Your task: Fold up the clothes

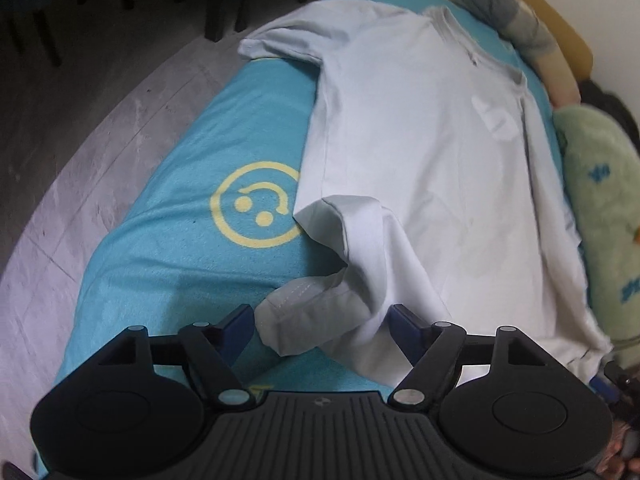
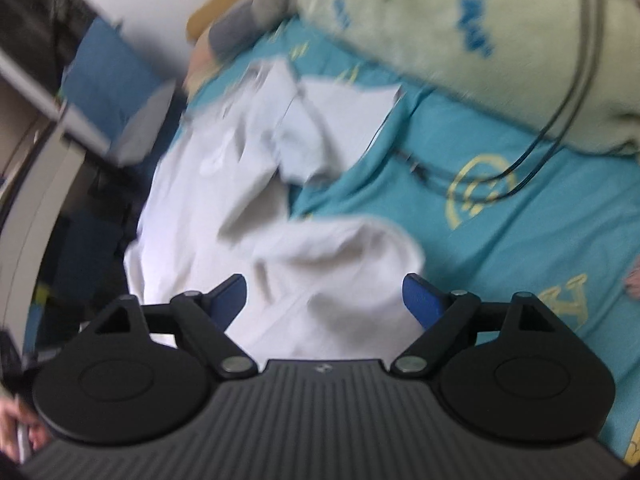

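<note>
Lying on the teal bedsheet (image 1: pixel 168 264), white polo shirt (image 1: pixel 420 168); left tool (image 1: pixel 324 322) and right tool (image 2: pixel 325 296) both gape, unclamped. Black cable (image 2: pixel 552 136) only in right view.

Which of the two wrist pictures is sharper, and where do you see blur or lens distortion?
Left wrist view: mostly sharp; the white shirt and the smiley print are clear, though the fisheye bends the bed edge. Right wrist view: motion blur smears the shirt and the green pillow; only the right gripper stays crisp.
</note>
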Demonstrator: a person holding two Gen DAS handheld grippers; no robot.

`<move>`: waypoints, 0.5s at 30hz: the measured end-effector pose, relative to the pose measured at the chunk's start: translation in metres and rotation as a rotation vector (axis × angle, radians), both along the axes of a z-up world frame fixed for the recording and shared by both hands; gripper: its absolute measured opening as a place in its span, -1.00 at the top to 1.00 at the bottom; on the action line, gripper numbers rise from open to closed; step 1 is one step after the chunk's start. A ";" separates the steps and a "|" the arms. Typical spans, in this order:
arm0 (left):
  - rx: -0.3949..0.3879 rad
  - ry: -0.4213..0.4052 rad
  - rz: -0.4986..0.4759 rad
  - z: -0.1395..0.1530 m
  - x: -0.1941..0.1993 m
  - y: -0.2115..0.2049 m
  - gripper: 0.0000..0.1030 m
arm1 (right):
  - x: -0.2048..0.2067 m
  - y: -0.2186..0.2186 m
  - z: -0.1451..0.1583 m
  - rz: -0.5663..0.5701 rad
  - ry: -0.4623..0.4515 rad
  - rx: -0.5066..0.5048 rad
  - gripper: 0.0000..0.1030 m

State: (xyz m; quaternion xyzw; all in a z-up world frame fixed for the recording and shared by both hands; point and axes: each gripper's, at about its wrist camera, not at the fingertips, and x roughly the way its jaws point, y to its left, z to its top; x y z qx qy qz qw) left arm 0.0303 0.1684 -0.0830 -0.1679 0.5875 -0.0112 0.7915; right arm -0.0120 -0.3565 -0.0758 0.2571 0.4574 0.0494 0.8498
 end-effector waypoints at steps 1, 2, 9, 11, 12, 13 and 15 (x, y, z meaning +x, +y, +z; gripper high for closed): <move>0.021 -0.002 -0.019 -0.002 0.002 -0.005 -0.48 | 0.002 0.007 -0.001 0.041 0.026 -0.021 -0.68; 0.038 -0.006 -0.043 -0.004 0.004 -0.010 -0.49 | 0.005 0.015 -0.005 0.071 0.057 -0.069 -0.68; -0.007 -0.027 -0.225 0.002 0.003 -0.027 -0.50 | 0.019 0.043 -0.031 0.209 0.220 -0.293 -0.68; -0.033 -0.047 -0.266 0.009 0.001 -0.023 -0.50 | 0.021 0.045 -0.038 0.233 0.242 -0.314 -0.68; -0.044 -0.057 -0.285 0.013 0.001 -0.021 -0.50 | 0.023 0.046 -0.044 0.236 0.259 -0.314 -0.66; -0.046 -0.064 -0.296 0.015 0.001 -0.016 -0.50 | 0.025 0.045 -0.048 0.235 0.272 -0.308 -0.65; -0.054 -0.070 -0.330 0.015 0.004 -0.006 -0.50 | 0.026 0.043 -0.051 0.216 0.267 -0.281 -0.35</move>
